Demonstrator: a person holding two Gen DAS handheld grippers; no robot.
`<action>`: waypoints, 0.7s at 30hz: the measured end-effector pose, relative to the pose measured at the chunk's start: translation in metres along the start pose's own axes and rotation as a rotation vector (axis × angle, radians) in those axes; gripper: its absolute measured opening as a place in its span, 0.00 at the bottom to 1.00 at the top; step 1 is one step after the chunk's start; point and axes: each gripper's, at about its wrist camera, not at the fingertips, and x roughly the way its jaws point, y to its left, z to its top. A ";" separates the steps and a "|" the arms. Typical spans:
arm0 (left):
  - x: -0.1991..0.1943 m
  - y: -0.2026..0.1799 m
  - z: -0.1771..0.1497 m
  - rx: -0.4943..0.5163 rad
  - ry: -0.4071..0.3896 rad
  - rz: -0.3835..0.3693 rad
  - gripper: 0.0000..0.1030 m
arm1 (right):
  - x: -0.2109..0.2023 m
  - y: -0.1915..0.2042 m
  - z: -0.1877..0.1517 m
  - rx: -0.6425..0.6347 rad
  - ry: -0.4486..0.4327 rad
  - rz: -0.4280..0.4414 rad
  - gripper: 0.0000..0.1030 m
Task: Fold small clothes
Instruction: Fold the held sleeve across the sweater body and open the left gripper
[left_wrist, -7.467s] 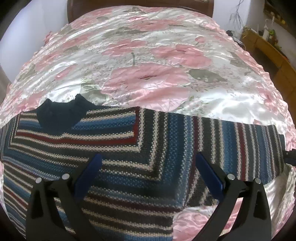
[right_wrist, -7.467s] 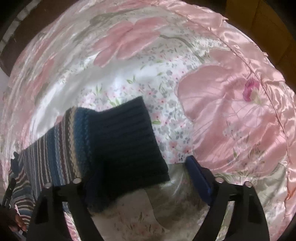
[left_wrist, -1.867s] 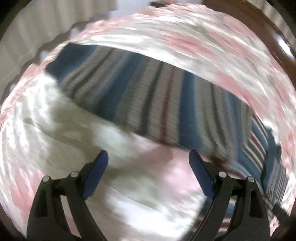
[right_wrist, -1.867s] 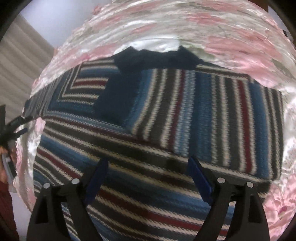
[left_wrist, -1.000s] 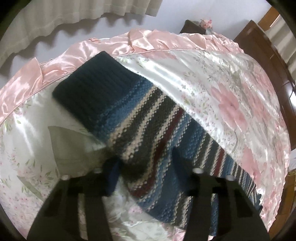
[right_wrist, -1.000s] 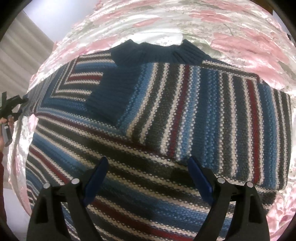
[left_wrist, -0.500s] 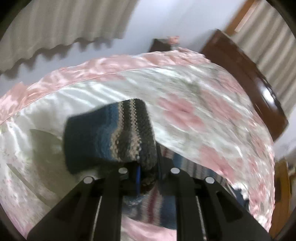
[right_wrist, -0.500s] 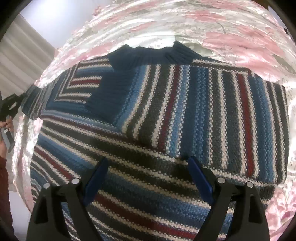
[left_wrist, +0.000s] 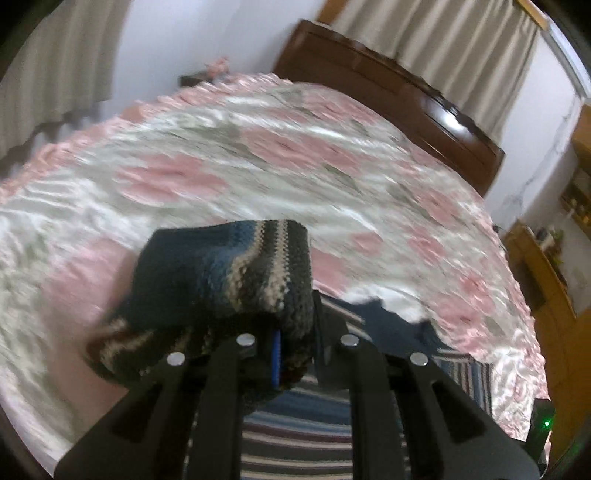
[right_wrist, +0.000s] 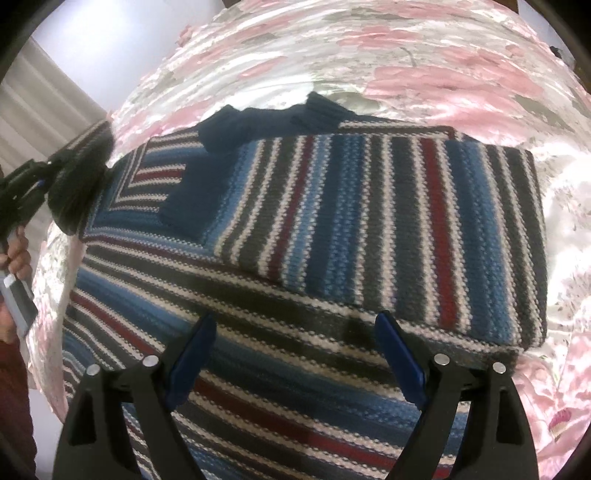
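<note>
Your left gripper (left_wrist: 295, 354) is clamped on the sleeve (left_wrist: 221, 280), lifted off the bed (left_wrist: 332, 177) left of the sweater (right_wrist: 332, 229). Carry it rightward across the sweater. Your right gripper (right_wrist: 295, 354) hovers agape above its hem side.

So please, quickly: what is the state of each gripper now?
Left gripper: closed on the sweater sleeve, lifted above the bedspread.
Right gripper: open, holding nothing, over the striped sweater.
</note>
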 end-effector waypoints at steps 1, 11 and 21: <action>0.007 -0.012 -0.007 0.004 0.012 -0.013 0.12 | -0.001 -0.002 -0.001 0.000 -0.002 -0.003 0.86; 0.059 -0.080 -0.068 0.065 0.153 -0.062 0.12 | -0.008 -0.029 -0.008 0.038 -0.009 -0.014 0.86; 0.052 -0.060 -0.098 0.087 0.299 -0.089 0.29 | 0.002 -0.040 -0.013 0.061 0.024 -0.038 0.86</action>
